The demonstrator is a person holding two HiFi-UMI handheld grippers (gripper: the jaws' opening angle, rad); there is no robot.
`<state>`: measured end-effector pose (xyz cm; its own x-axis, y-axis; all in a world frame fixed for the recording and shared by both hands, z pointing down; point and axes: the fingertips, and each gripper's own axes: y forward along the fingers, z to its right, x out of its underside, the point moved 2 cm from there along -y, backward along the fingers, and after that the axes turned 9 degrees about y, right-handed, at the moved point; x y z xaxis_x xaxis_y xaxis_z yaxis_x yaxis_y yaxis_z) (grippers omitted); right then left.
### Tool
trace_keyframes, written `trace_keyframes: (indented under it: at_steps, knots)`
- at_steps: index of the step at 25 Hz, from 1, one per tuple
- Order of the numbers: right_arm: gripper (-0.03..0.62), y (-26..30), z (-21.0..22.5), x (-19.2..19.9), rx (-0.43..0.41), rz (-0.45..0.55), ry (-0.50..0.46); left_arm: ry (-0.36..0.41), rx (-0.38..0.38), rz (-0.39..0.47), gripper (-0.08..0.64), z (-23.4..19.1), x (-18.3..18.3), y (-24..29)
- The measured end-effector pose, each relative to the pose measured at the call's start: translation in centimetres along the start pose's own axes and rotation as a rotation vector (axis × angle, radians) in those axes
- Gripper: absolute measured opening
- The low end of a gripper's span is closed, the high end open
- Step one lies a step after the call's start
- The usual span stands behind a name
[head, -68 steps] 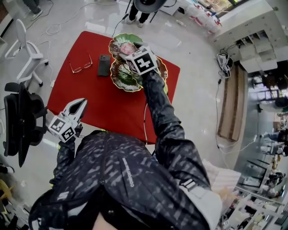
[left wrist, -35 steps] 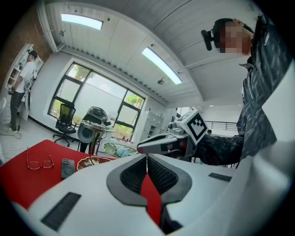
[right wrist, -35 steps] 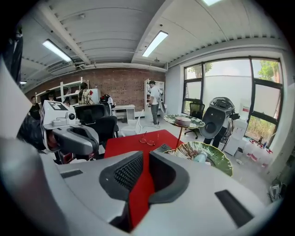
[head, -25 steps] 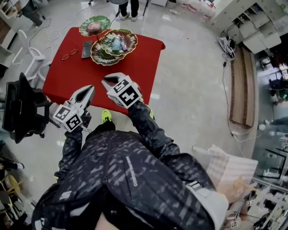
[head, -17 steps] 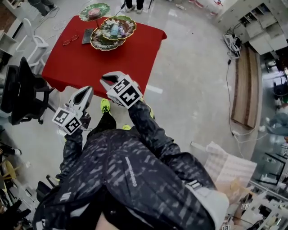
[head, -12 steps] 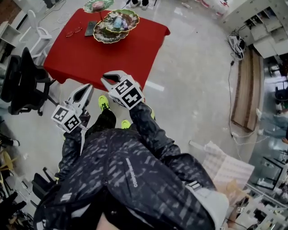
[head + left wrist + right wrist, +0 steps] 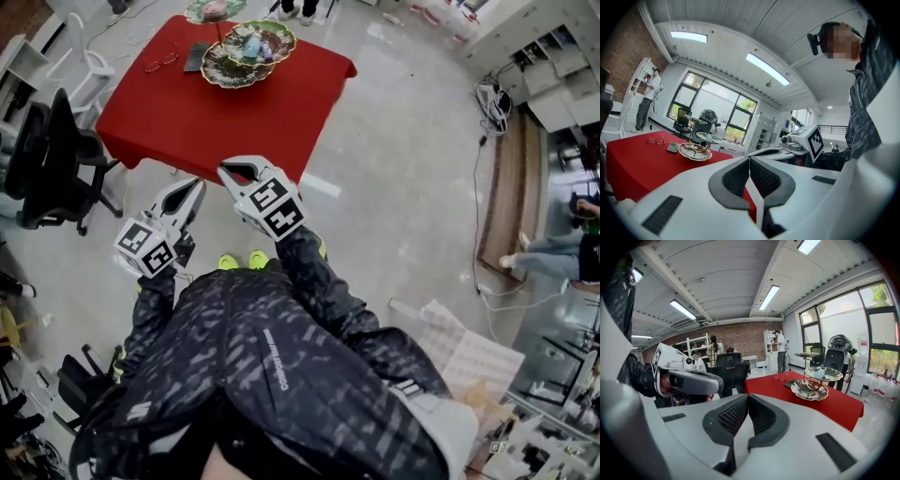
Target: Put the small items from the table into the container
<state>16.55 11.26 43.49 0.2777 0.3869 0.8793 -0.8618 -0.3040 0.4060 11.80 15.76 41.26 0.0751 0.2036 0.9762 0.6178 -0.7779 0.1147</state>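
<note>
A tiered stand of green scalloped dishes [image 7: 239, 52] stands at the far end of the red table [image 7: 206, 112], with a pale blue item [image 7: 251, 42] in one dish. Glasses [image 7: 161, 64] and a dark phone [image 7: 197, 56] lie beside it. Both grippers hang over the floor, well short of the table. My left gripper [image 7: 192, 187] is shut and empty, its pads meeting [image 7: 750, 160]. My right gripper [image 7: 234, 170] is also shut with nothing in it [image 7: 748, 397]. The right gripper view shows the dishes [image 7: 810, 389] far ahead to the right.
A black office chair [image 7: 52, 159] stands left of the table, and a white chair [image 7: 80, 56] is further back. A wooden bench [image 7: 497, 178] lies on the right. My yellow shoes [image 7: 239, 262] are on the glossy floor. People stand at the back of the room [image 7: 647, 101].
The right gripper has left the dishes. I have stepped back, so the table has slid toward the top of the head view and both grippers now hang over the floor.
</note>
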Motion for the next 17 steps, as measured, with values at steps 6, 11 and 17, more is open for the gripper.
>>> trace_keyframes:
  at_steps: [6,11,17]
  knots:
    - [0.018,-0.2,-0.6,-0.3,-0.001,0.035,-0.041,-0.010,-0.027,0.005,0.012,-0.3,0.2,0.0]
    - [0.018,-0.5,-1.1,-0.6,-0.006,0.036,-0.064,-0.001,-0.024,0.004,0.012,-0.3,-0.2,0.2]
    - [0.018,-1.3,-1.1,-0.9,-0.007,0.038,-0.074,0.010,-0.017,0.014,0.012,0.2,-0.9,0.6]
